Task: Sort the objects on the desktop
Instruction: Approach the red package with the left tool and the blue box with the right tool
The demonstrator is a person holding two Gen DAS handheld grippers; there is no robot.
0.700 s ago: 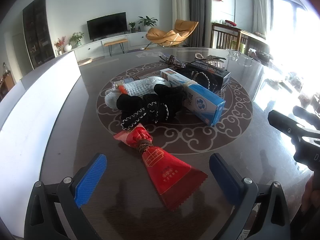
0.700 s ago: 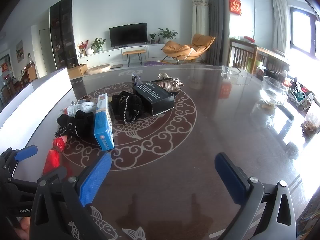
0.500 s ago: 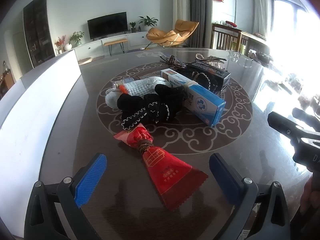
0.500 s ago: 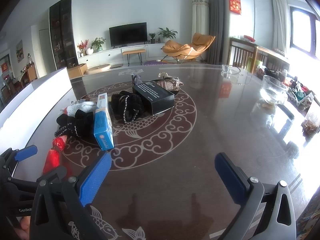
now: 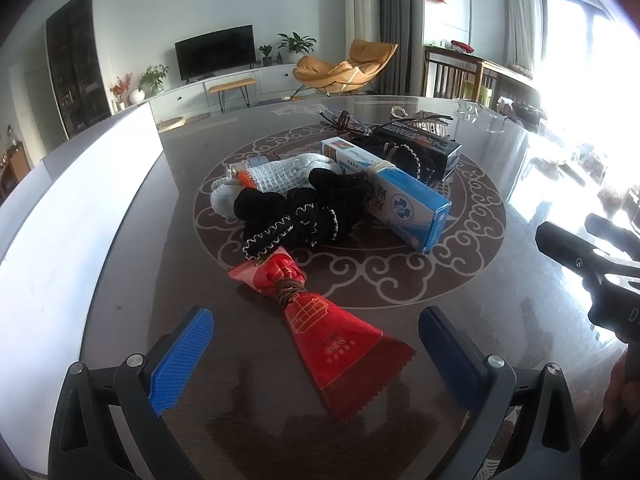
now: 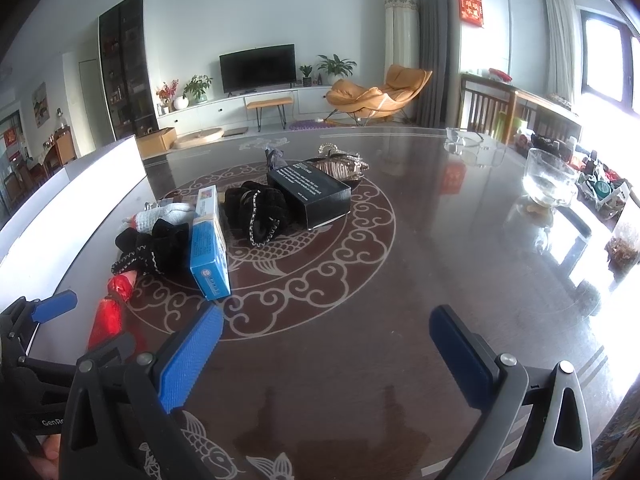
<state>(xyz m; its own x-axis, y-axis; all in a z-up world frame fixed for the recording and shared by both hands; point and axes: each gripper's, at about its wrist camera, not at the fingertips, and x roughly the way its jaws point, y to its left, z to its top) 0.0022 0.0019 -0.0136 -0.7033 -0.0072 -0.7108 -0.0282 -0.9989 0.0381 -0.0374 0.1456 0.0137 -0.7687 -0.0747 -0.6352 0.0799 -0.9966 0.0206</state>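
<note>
Both tools stand spread wide and grip nothing. The left gripper (image 5: 316,344) hangs over the near end of the red packet (image 5: 328,332), whose flat serrated tail lies between the blue pads without touching either. The right gripper (image 6: 326,348) hovers above bare table (image 6: 440,264), well apart from any item.

The objects to be sorted lie bunched on the patterned medallion: a black knitted glove (image 5: 296,212) touching the packet's knotted top, a white knit glove (image 5: 272,172) behind it, a blue-and-white carton (image 5: 404,200) leaning against the black glove, a second black knitted piece (image 6: 256,208), and a black box (image 6: 310,192) with spectacles (image 5: 344,122) beyond.

Risks, as I judge them:
- The packet is thin and flat on a glossy top; closing pads may skate over it or pinch only the tail.
- Lifting it could drag the glove resting at its knot.
- The carton, propped on soft knitwear, may tip if the glove shifts.
- The two tools sit near each other; the right one shows at the edge of the left view, so a sideways reach could clash.
- Strong window glare washes out the right side of the table.
</note>
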